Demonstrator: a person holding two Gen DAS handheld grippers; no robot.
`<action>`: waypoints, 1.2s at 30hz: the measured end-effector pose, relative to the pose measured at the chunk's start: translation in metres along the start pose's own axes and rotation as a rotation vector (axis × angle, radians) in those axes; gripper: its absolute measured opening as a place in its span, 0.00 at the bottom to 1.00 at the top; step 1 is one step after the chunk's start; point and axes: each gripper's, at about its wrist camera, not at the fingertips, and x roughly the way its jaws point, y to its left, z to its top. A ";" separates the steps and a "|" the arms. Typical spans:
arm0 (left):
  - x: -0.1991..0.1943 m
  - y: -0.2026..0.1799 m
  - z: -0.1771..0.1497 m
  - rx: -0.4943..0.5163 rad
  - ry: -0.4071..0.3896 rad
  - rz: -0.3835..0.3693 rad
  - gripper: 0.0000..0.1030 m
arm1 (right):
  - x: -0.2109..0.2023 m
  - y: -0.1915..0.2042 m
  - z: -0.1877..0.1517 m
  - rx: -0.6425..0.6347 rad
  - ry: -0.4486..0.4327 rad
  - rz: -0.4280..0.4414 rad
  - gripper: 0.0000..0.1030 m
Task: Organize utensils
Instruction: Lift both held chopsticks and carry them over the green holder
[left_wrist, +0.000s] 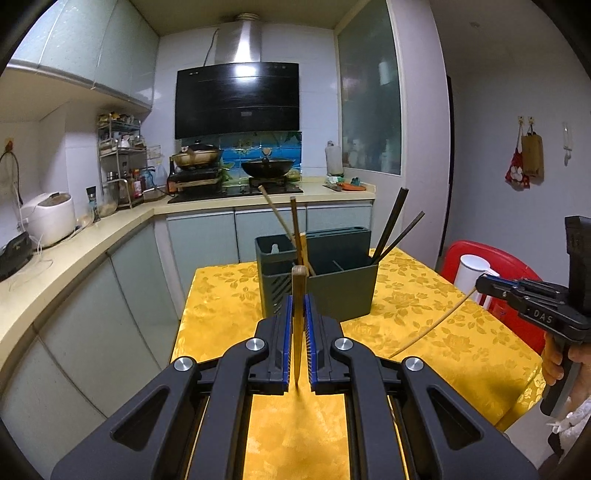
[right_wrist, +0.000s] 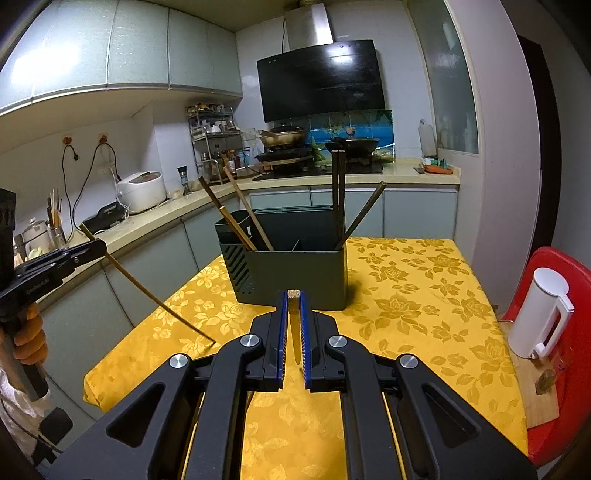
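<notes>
Each hand-held gripper, left (left_wrist: 298, 295) and right (right_wrist: 293, 299), pinches one light, stiff, slippery bamboo chopstick (left_wrist: 297, 314) near its thick end, above the surface (right_wrist: 406, 295), near the holder (right_wrist: 291, 273).

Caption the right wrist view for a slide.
Right gripper grips a bamboo chopstick before the green utensil holder.

A yellow flowered tablecloth (right_wrist: 406, 295) covers the table. Beside it, a white jug (right_wrist: 541, 314) stands on a red chair (right_wrist: 569, 369). On the far kitchen counter (left_wrist: 110, 236) sit a white rice cooker (left_wrist: 50, 218) and two dark pans (left_wrist: 267, 166) under a black hood (left_wrist: 236, 99).
</notes>
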 end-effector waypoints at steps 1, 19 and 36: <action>0.001 0.000 0.004 0.002 0.000 -0.002 0.06 | 0.001 -0.002 0.002 0.005 0.002 0.001 0.07; 0.029 -0.017 0.111 0.015 -0.097 -0.048 0.06 | 0.000 0.001 0.095 -0.050 -0.108 -0.002 0.07; 0.119 -0.043 0.195 0.002 -0.146 -0.022 0.06 | 0.049 -0.003 0.143 -0.088 -0.083 -0.017 0.07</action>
